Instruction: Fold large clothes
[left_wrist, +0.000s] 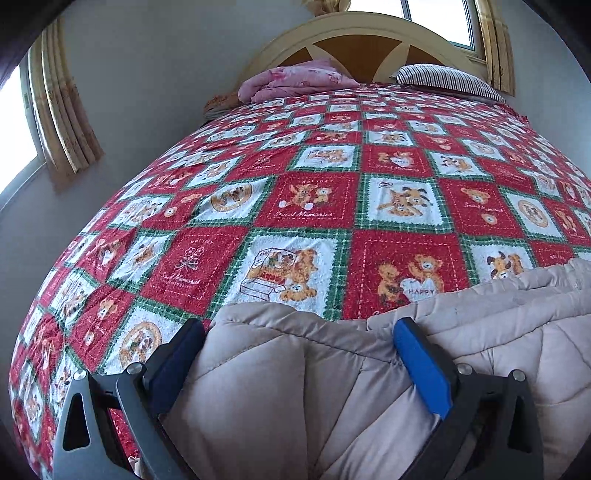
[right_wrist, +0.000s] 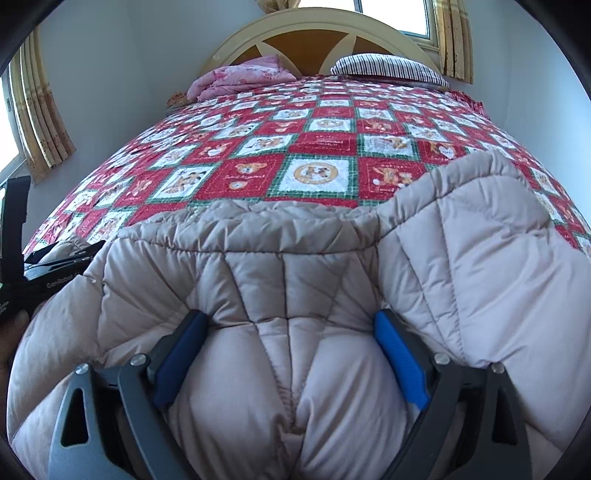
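Note:
A beige quilted puffer jacket (right_wrist: 295, 280) lies at the near end of a bed, and its left part (left_wrist: 295, 387) fills the bottom of the left wrist view. My left gripper (left_wrist: 299, 332) is open, its blue-padded fingers (left_wrist: 421, 365) wide apart with the jacket's left edge bulging between them. Further right on the jacket, my right gripper (right_wrist: 290, 325) is also open, and a thick puffed fold sits between its pads (right_wrist: 400, 358). The jacket hides whatever lies under it. A piece of the left gripper's body (right_wrist: 44, 273) shows at the left edge of the right wrist view.
The bed carries a red, white and green teddy-bear patchwork cover (left_wrist: 332, 192). At the far end, a pink folded blanket (left_wrist: 295, 81) and a striped pillow (left_wrist: 447, 79) rest against a cream headboard (left_wrist: 362, 33). Yellow curtains (left_wrist: 62, 110) hang by the windows.

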